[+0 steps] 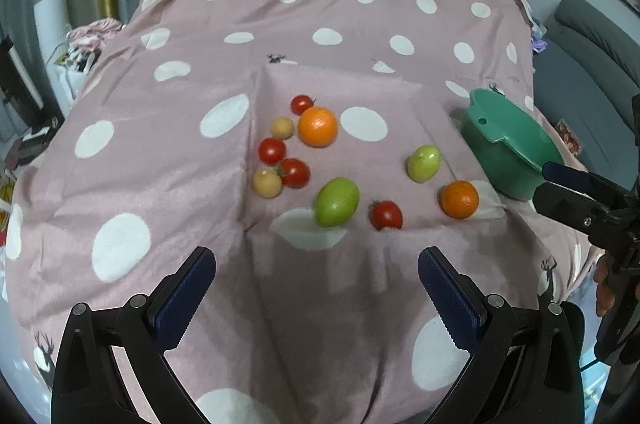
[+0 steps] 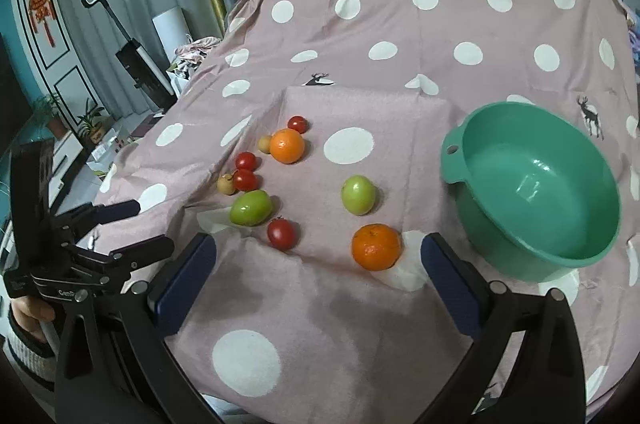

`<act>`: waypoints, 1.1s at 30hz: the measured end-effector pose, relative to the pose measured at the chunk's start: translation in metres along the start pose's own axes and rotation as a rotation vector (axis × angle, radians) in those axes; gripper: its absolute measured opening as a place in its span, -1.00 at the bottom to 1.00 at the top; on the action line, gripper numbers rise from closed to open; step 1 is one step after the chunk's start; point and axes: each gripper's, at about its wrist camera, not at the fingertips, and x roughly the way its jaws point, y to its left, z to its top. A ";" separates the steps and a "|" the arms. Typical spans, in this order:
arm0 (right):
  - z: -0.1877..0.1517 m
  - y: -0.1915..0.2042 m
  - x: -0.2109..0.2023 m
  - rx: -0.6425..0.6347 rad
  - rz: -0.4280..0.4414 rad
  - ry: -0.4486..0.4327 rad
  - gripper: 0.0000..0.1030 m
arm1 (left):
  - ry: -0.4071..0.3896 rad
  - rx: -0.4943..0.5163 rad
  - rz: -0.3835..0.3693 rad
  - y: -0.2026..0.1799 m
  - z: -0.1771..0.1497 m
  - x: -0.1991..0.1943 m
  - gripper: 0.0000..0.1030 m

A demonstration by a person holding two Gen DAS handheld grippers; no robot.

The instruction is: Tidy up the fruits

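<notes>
Spread over the table, a pink polka-dot cloth [image 2: 360,324] carries ten loose fruits, the near orange [image 2: 376,246] lying just beside the empty green bowl [image 2: 532,183], while the others are scattered to its left. Both the right gripper [image 2: 318,278] and the left gripper [image 1: 316,294] are held wide apart, grasping nothing. The near orange is probably best taken first, squarely across its middle and closed on gently; only a partial "Gen" is legible on the left tool.

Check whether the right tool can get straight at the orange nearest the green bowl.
Probably yes. The right tool is open, and that orange lies on the cloth just ahead of its fingers with nothing between. The green bowl stands apart on the right, and the cherry tomato is off to the left.
</notes>
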 end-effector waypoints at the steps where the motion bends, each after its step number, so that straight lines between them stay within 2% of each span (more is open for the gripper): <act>1: 0.001 -0.001 -0.001 -0.002 0.002 -0.003 1.00 | -0.003 0.007 -0.001 -0.002 0.002 0.000 0.96; 18: -0.004 -0.020 0.015 0.039 0.035 0.021 1.00 | 0.034 0.046 0.037 -0.012 0.021 0.018 0.96; 33: -0.007 -0.028 0.029 0.054 0.055 0.060 1.00 | 0.072 0.035 0.021 -0.010 0.022 0.031 0.96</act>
